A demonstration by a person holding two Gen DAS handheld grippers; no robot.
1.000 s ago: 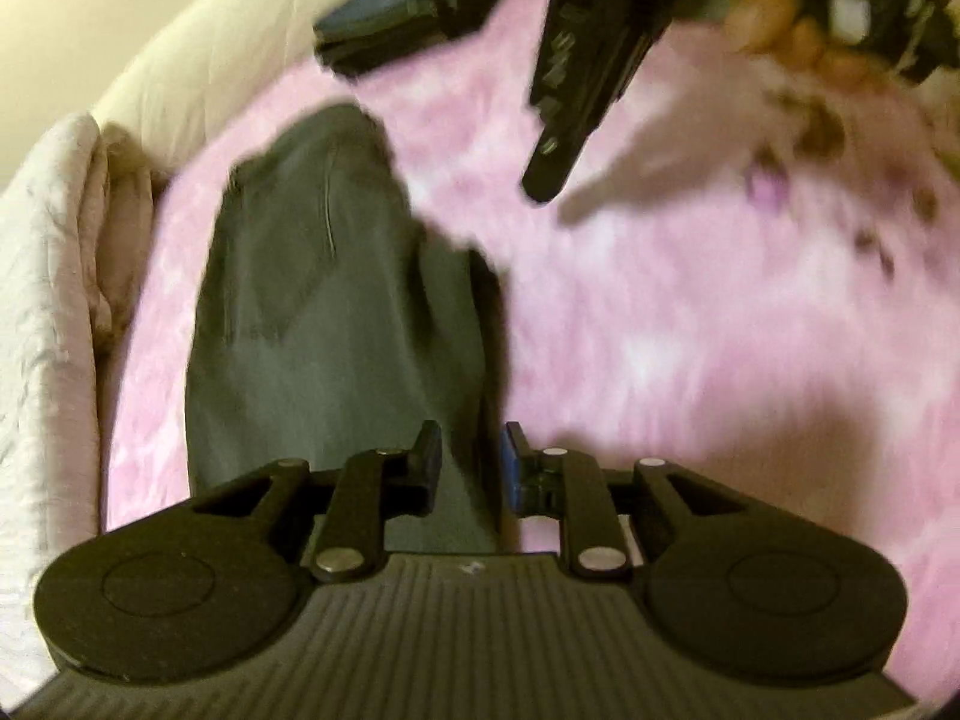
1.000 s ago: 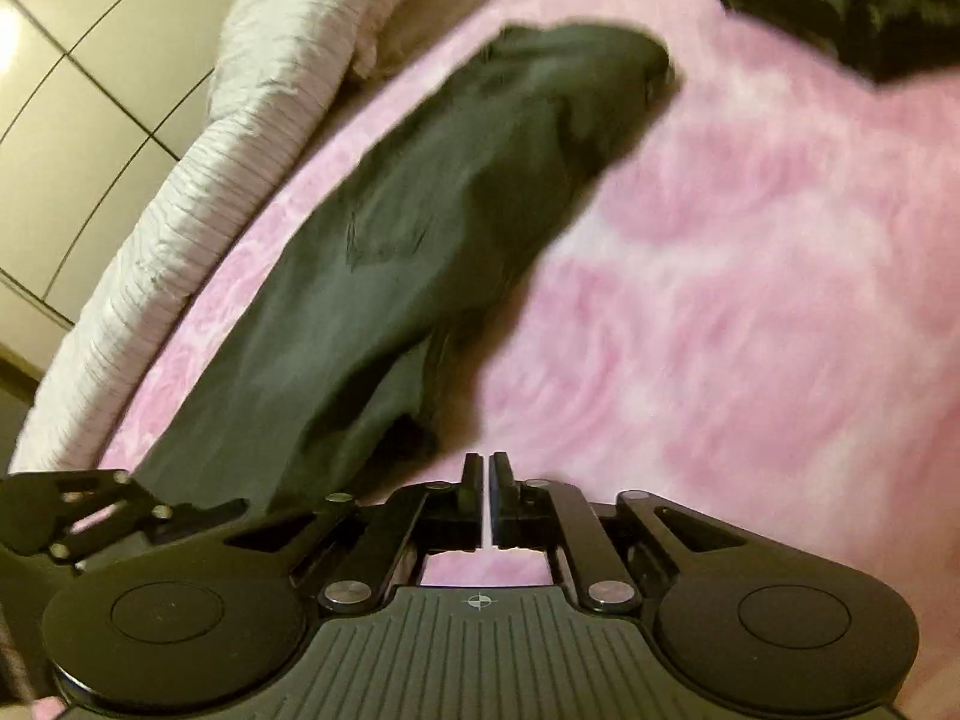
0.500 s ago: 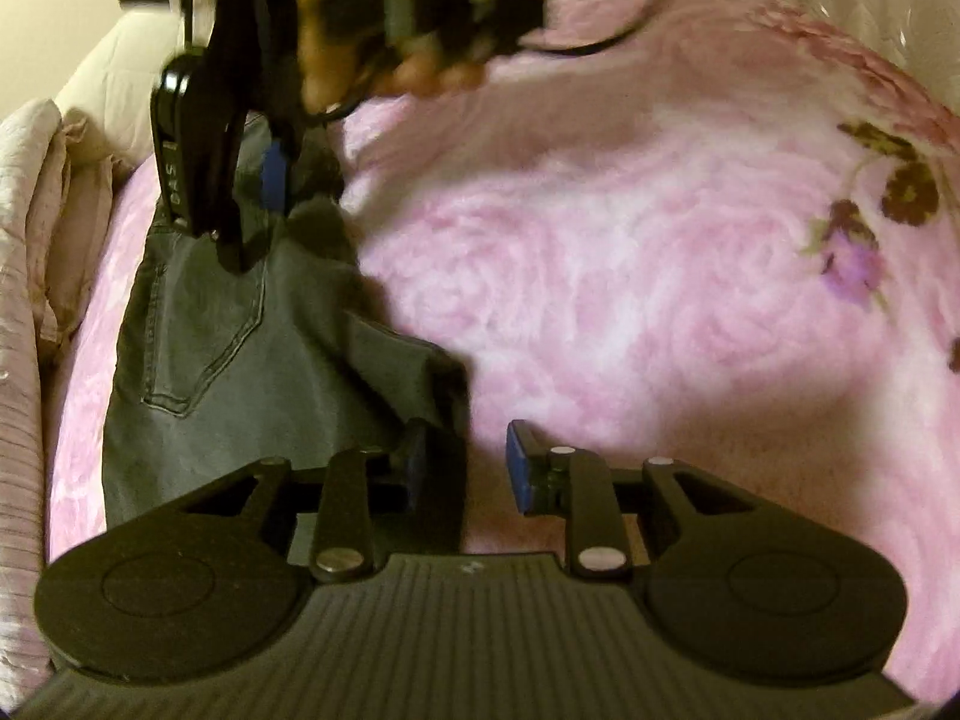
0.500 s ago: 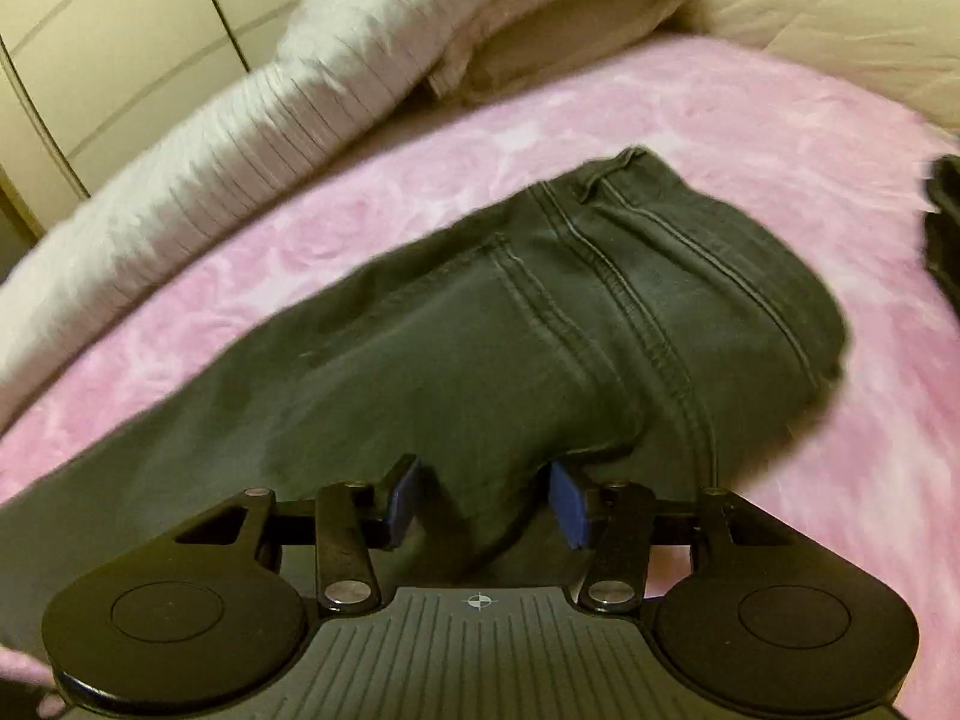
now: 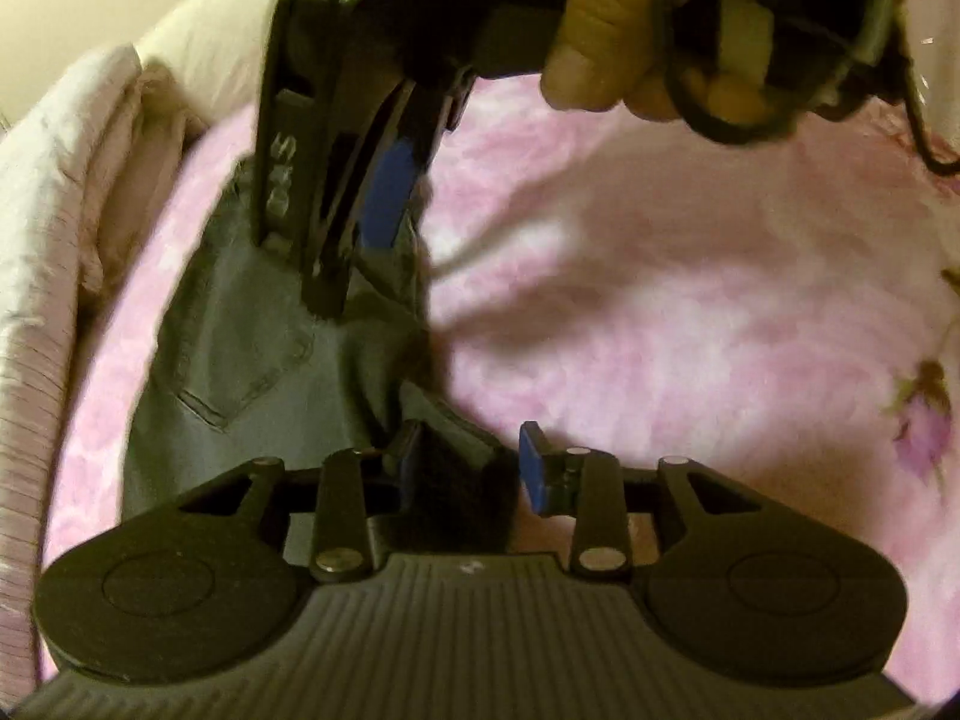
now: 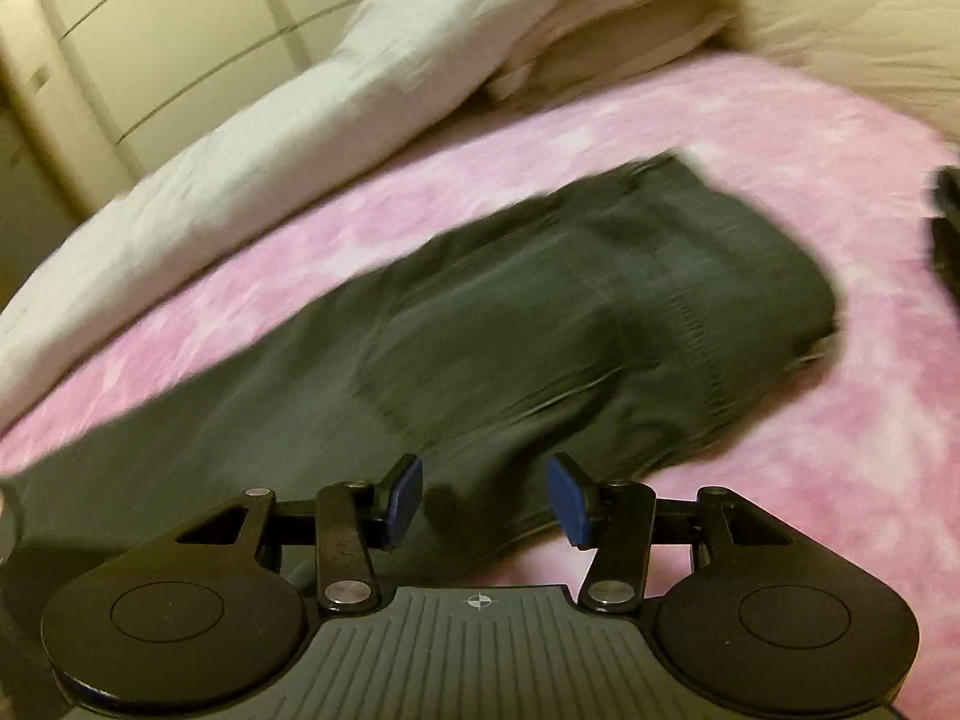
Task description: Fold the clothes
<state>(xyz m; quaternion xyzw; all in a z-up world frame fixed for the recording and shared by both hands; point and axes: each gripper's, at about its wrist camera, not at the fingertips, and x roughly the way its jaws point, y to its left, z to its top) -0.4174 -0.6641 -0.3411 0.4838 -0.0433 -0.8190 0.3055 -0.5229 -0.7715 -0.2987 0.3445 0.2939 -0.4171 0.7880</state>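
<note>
A pair of dark grey denim jeans [image 6: 540,324] lies stretched across a fluffy pink floral blanket [image 5: 690,312] on a bed, its back pocket facing up. The left gripper [image 5: 469,461], black with blue pads, has its jaws opening around a dark bunch of the jeans' cloth at one edge; the right-hand pad stands clear of it, while contact on the other side is hard to judge. The right gripper [image 6: 485,497], gripped by a bare hand [image 5: 606,42], hangs just above the jeans with its jaws apart and closing, nothing pinched between them, though motion blur softens that view. Crumpled white bedding [image 6: 288,138] lies alongside the blanket's far edge.
</note>
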